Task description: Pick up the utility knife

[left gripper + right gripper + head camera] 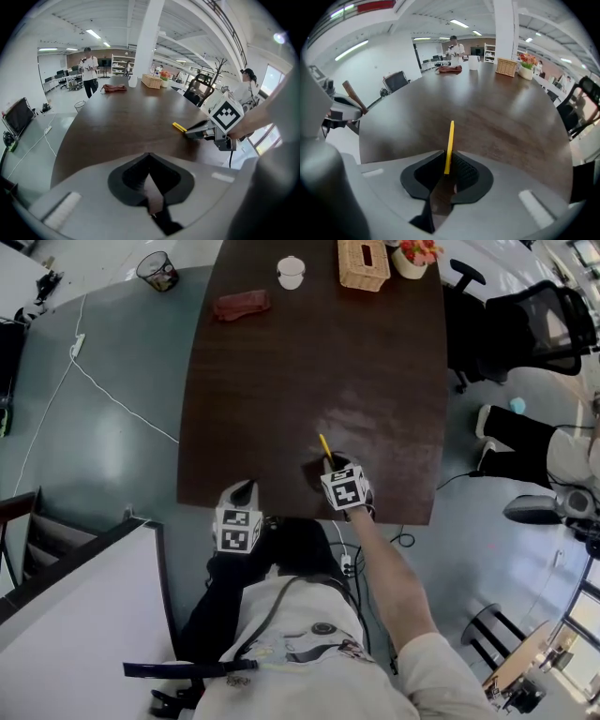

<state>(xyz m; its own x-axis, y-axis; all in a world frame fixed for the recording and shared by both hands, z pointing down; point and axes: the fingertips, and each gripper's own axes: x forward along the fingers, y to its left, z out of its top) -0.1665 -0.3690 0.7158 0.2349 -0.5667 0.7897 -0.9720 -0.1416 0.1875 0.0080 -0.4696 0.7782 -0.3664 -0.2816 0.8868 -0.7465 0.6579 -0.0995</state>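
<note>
We are pinching the yellow utility knife (449, 143) in our right tongs (449, 169) near the tabletop's (309, 381) closest edge, its free end pointing across the tabletop. Our left tongs (150, 182) are hovering at that same edge, pressed together and empty.

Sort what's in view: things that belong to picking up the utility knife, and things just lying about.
Job: utility knife, yellow, clamped in the right claw; dark table under it.
Lying about: red cloth, white cup, wicker tissue box, flower pot, wastebasket on the floor, office chair; left claw, shut and empty.
</note>
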